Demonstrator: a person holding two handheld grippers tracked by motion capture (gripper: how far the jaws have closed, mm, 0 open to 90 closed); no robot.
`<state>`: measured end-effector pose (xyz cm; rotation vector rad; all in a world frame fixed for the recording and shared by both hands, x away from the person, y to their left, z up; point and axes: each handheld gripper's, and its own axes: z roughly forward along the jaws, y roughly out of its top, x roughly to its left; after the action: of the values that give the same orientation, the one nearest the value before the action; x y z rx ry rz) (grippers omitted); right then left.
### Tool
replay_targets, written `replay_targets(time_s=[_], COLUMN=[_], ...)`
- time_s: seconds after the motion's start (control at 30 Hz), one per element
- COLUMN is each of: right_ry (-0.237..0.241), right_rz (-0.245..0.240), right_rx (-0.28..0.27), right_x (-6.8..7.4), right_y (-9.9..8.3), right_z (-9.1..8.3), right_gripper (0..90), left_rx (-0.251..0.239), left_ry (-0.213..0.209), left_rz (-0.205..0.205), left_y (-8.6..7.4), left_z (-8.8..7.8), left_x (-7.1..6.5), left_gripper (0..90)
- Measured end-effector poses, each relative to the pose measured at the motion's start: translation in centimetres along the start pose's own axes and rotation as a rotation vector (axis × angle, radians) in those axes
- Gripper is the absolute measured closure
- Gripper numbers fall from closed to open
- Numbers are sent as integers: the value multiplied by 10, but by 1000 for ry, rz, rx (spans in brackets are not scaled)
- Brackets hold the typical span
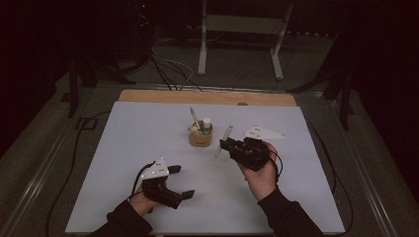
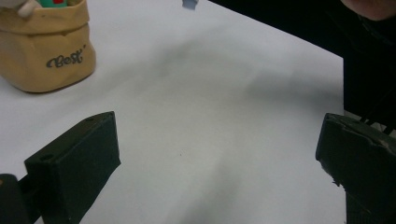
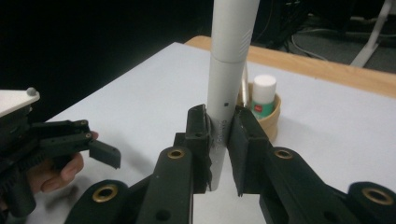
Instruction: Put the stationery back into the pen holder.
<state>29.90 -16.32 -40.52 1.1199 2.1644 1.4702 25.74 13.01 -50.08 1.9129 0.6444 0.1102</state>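
Note:
My right gripper [image 3: 219,135] is shut on a white pen [image 3: 229,65], which stands upright between its pads above the white table mat. In the high view the right gripper [image 1: 228,144] holds that pen [image 1: 223,140] tilted just right of a tan cup [image 1: 200,136]. The cup holds a glue stick [image 1: 206,125] and another pen [image 1: 194,118]; the glue stick [image 3: 263,95] and cup [image 3: 273,114] sit behind the held pen. My left gripper [image 1: 182,181] rests low at the front left, open with nothing between its jaws; the left gripper [image 2: 215,154] looks across bare mat toward the cup [image 2: 46,51].
The white mat [image 1: 148,148] covers a wooden table whose far edge [image 1: 207,97] shows beyond it. Cables and a white metal stand [image 1: 242,34] lie on the floor behind. Bare mat stretches left of the cup and along the front.

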Motion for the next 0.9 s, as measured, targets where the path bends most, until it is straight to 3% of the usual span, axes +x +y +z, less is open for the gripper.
replay_targets(time_s=[0.63,0.9], right_ry=[-34,-47], right_rz=[-19,-8], right_rx=[-45,-57], right_x=[-8,-13], right_y=[38,49], right_z=[10,19], right_gripper=[793,793], left_rx=[-21,-27], left_ry=[-1,8], left_rz=[-3,18], left_y=[-2,-2], left_z=[-2,-2], left_x=[3,1], left_gripper=[4,4])
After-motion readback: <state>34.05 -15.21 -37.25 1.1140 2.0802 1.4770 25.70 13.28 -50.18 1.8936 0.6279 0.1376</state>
